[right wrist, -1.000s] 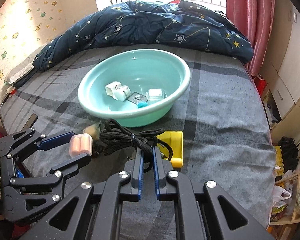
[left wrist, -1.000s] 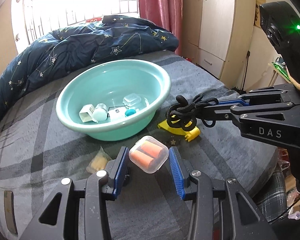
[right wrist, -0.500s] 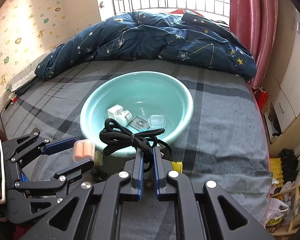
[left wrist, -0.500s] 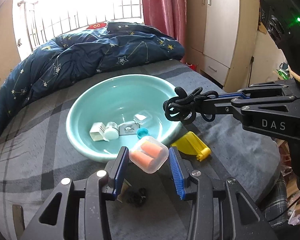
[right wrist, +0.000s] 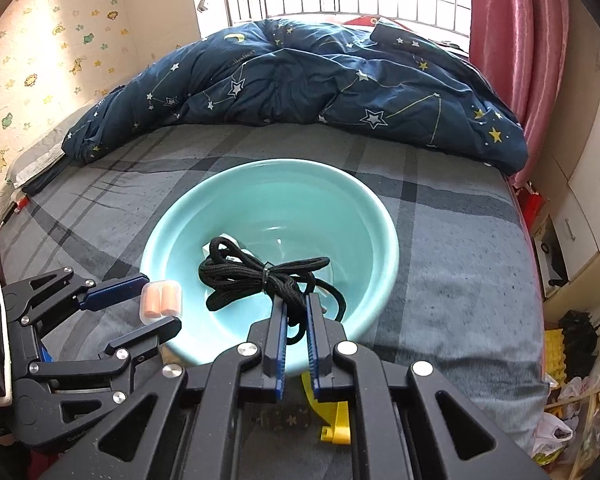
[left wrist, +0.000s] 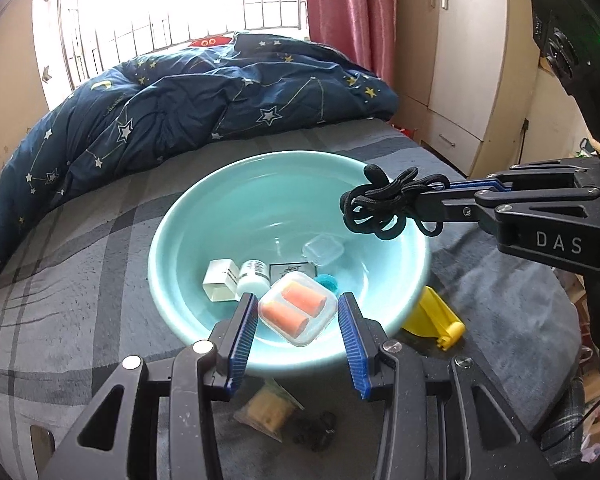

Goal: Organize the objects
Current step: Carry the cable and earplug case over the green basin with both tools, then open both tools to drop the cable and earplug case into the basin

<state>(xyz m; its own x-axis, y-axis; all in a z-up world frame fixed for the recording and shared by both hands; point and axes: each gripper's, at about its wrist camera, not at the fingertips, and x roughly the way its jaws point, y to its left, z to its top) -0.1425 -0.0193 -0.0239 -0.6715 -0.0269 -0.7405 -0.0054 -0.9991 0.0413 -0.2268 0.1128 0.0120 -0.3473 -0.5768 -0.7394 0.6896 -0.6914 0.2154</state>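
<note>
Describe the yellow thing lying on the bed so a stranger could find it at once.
Start at the big turquoise basin in the middle of the grey plaid bed. Just outside its near right rim, on the blanket, lies a yellow plastic piece. It is the only bright yellow item there; the cream packet and small black item beside the basin are duller.

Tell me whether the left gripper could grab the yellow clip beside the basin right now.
Probably not. The left gripper is already shut on the earplug case, held above the basin, so its jaws are full. The yellow clip lies unobstructed on the bed, right of the basin.
</note>
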